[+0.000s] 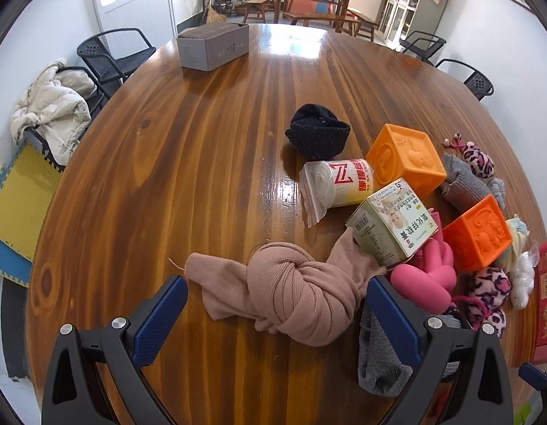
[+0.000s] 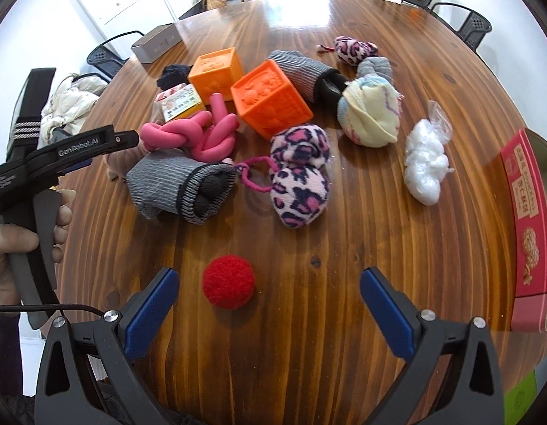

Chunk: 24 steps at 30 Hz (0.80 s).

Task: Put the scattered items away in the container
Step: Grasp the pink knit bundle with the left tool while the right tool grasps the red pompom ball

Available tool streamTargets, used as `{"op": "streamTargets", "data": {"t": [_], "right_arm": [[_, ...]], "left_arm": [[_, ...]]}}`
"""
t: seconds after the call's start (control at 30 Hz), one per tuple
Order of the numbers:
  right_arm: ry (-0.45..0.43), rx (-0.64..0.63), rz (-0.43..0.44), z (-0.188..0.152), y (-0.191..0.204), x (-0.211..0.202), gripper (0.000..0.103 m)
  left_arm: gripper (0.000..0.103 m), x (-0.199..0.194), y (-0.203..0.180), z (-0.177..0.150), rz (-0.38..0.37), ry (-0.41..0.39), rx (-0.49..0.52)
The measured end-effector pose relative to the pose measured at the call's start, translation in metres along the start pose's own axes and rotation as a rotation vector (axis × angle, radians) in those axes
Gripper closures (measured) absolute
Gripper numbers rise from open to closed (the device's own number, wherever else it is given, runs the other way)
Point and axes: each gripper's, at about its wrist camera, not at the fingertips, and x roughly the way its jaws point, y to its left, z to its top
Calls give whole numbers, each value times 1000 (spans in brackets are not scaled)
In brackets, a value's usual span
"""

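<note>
Jaws of both grippers wide, empty; red ball (image 2: 228, 280) between right's; knotted tan cloth (image 1: 294, 290) between left's

We see a glossy varnished wooden table (image 1: 202, 163). On it lie a matt ribbed cloth knot (image 1: 294, 290), smooth rubbery orange cubes (image 2: 269, 102), a fuzzy felt ball (image 2: 228, 280), plush leopard-print bundles (image 2: 300, 177), and a crinkly clear plastic bag (image 2: 427, 156).

Both tools tipped steeply down: left gripper (image 1: 273, 315) jaws spread wide, nothing pinched; right gripper (image 2: 269, 304) equally wide and empty; a hand (image 2: 11, 244) wraps the left tool's handle
</note>
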Motion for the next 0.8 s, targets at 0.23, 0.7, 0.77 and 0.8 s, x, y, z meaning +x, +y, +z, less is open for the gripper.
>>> {"op": "streamTargets", "data": {"t": [0.23,0.7,0.77,0.8], "right_arm": [[4,18,-7,-1,-2,2,1],[-10,-16,-24,-1,9,-1,1],[-14,-15,-22,-1,9,-1,1],[-14,-15,-21,-1,10,-1,1]], "left_arm": [[0,24,12,-4,-59,72,-76],[0,29,1,-22,-2,36,40],[0,29,3,-26,-3,26,42],[0,29,3,-28,-3,18,45]]}}
